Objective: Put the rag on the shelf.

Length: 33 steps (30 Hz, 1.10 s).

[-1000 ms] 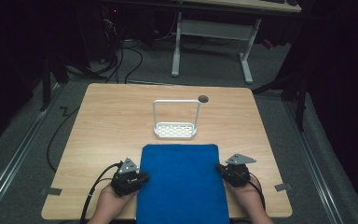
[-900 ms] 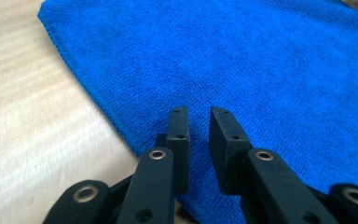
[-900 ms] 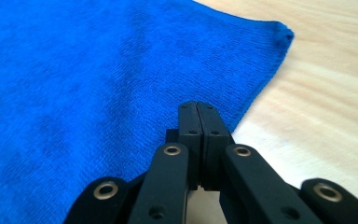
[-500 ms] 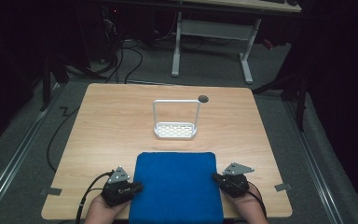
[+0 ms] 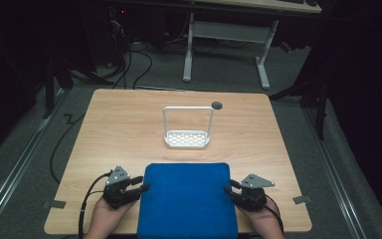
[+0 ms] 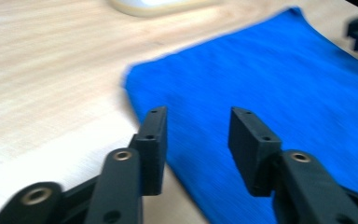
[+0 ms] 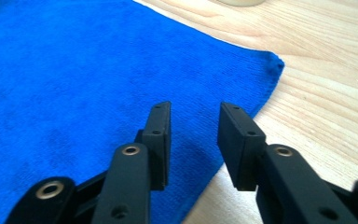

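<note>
A blue cloth (image 5: 188, 199) lay flat at the table's (image 5: 119, 129) near edge, between both grippers; the left gripper (image 5: 135, 185) and right gripper (image 5: 230, 191), jaws parted and empty, faced its side edges equally close.

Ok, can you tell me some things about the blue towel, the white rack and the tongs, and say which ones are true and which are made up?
1. The blue towel lies flat on the table. True.
2. The white rack stands on the towel. False: it stands on bare wood beyond it.
3. Both tongs are open. True: left tongs and right tongs show a gap.
4. The left tongs grip the rack. False: they hold nothing, at the towel's edge.
</note>
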Motion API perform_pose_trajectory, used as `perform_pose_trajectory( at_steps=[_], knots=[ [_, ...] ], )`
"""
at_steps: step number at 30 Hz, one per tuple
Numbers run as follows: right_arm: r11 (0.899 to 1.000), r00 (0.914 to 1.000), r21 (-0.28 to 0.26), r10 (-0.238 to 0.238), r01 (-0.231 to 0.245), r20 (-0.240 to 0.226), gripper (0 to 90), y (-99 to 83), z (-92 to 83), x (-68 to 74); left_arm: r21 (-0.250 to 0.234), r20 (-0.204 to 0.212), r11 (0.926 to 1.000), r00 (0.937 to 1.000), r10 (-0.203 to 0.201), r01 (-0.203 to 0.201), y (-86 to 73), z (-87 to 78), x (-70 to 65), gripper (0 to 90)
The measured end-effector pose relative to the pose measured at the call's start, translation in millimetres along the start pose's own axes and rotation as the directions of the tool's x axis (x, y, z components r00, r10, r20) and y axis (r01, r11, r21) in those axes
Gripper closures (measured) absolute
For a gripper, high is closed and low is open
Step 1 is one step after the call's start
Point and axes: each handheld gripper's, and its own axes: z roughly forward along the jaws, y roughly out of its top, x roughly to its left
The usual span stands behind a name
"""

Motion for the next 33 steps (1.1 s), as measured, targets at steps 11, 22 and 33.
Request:
perform_pose_trajectory(
  at_steps=[11,22,33],
  knots=[
    [0.999,0.999,-0.016,0.044,-0.044,0.009,66.5,-2.2,-2.5,-10.1,0.016,-0.084,0.9995,0.9962,-0.025,0.026,24.6,33.4,26.0,54.5],
    [0.998,0.9975,-0.013,0.069,-0.068,0.018,60.7,-1.2,3.9,-13.5,0.068,-0.115,0.9975,0.9933,-0.013,0.021,26.4,52.8,24.3,76.3],
    [0.988,0.9852,0.007,0.155,-0.156,0.073,53.1,26.3,36.7,-39.3,0.078,-0.094,0.9969,0.9956,0.0,0.007,25.4,53.2,22.5,87.0]
  ],
)
